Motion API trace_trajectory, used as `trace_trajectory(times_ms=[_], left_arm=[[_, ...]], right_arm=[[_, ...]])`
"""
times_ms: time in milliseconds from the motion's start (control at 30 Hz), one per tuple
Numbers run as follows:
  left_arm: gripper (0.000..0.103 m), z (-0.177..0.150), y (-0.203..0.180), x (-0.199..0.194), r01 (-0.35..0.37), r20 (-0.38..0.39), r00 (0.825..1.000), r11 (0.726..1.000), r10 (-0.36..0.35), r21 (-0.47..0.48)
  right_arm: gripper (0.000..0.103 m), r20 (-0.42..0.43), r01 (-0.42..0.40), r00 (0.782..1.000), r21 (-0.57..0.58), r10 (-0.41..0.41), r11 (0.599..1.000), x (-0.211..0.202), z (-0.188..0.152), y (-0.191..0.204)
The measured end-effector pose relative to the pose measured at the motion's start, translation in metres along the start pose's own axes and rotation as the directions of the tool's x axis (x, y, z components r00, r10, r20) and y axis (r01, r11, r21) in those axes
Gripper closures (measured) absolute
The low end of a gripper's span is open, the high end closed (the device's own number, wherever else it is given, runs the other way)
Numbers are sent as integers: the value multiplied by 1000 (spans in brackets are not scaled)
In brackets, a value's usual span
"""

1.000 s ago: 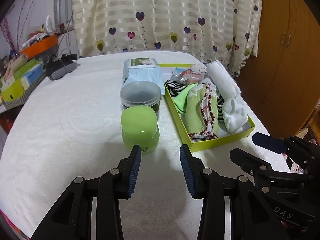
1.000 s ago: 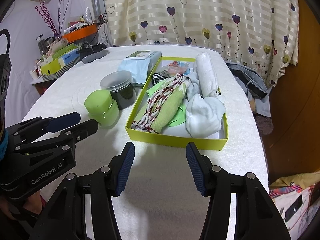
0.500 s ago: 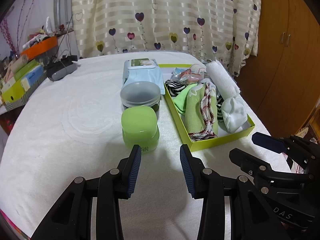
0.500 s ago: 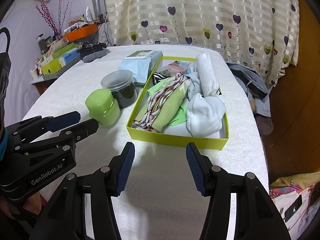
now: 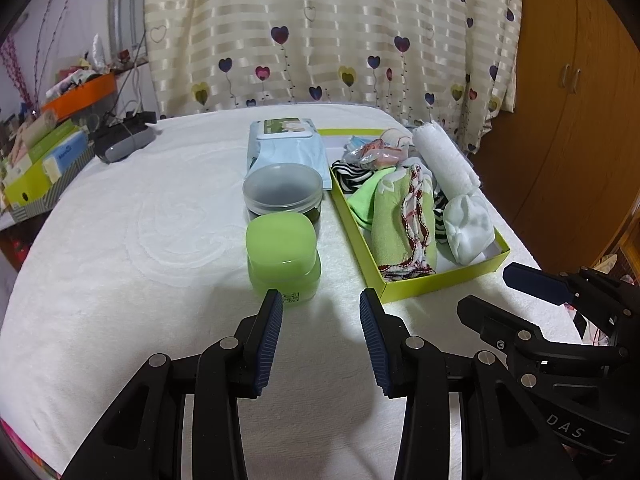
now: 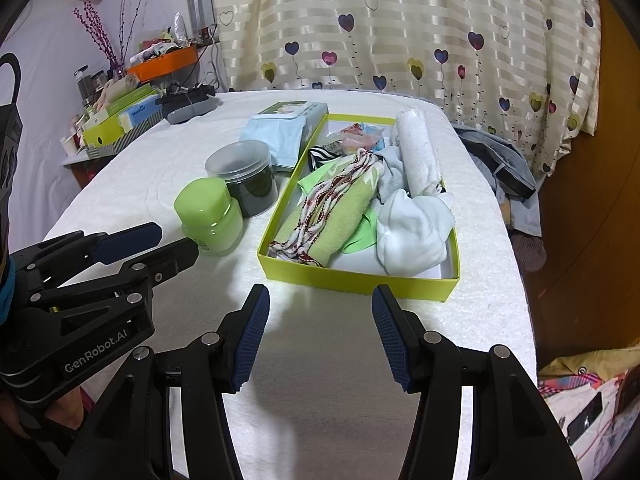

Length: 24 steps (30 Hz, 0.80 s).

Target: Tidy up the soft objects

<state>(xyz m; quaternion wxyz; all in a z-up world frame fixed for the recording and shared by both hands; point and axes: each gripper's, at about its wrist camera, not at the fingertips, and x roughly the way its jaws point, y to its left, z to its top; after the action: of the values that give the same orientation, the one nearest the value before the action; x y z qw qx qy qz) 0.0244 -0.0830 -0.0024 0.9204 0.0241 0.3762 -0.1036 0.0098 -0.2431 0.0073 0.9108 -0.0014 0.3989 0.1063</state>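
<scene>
Two claws hover empty above the white surface (image 5: 120, 240), jaws apart: the left claw (image 5: 320, 320) moderately, the right claw (image 6: 320, 328) wider. From left: one green jar (image 6: 210, 216), one clear tub (image 6: 244, 176), one wipes pack (image 6: 276, 136), then one yellow-green box (image 6: 360, 278) holding the soft things: a green cloth (image 6: 340, 212), white socks (image 6: 412, 232), a rolled towel (image 6: 416, 152). Sorting looks nearly finished; any next move would probably call for tidying pieces inside the box.

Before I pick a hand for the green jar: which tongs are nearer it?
Left. Left tongs sit just before the jar; right tongs face the box.
</scene>
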Motion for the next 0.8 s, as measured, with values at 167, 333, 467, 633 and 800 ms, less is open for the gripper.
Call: trace_trajectory(times_ms=[167, 333, 467, 633, 800], left_arm=[[64, 0, 0, -1, -2, 2, 1000, 1000, 2, 3], [64, 0, 0, -1, -1, 1, 1000, 1000, 1, 3], [64, 0, 0, -2, -1, 1, 1000, 1000, 1, 4], [64, 0, -1, -2, -1, 0, 1000, 1000, 1, 3], [64, 0, -1, -2, -1, -1, 1000, 1000, 1, 5]], right_arm=[[48, 1, 0, 1000, -1, 0, 1000, -1, 0, 1], [48, 1, 0, 1000, -2, 0, 1000, -1, 0, 1], [48, 0, 0, 1000, -1, 0, 1000, -1, 0, 1], [48, -1, -1, 1000, -1, 1, 1000, -1, 1, 2], [48, -2, -2, 1000, -1, 2, 1000, -2, 1, 2]])
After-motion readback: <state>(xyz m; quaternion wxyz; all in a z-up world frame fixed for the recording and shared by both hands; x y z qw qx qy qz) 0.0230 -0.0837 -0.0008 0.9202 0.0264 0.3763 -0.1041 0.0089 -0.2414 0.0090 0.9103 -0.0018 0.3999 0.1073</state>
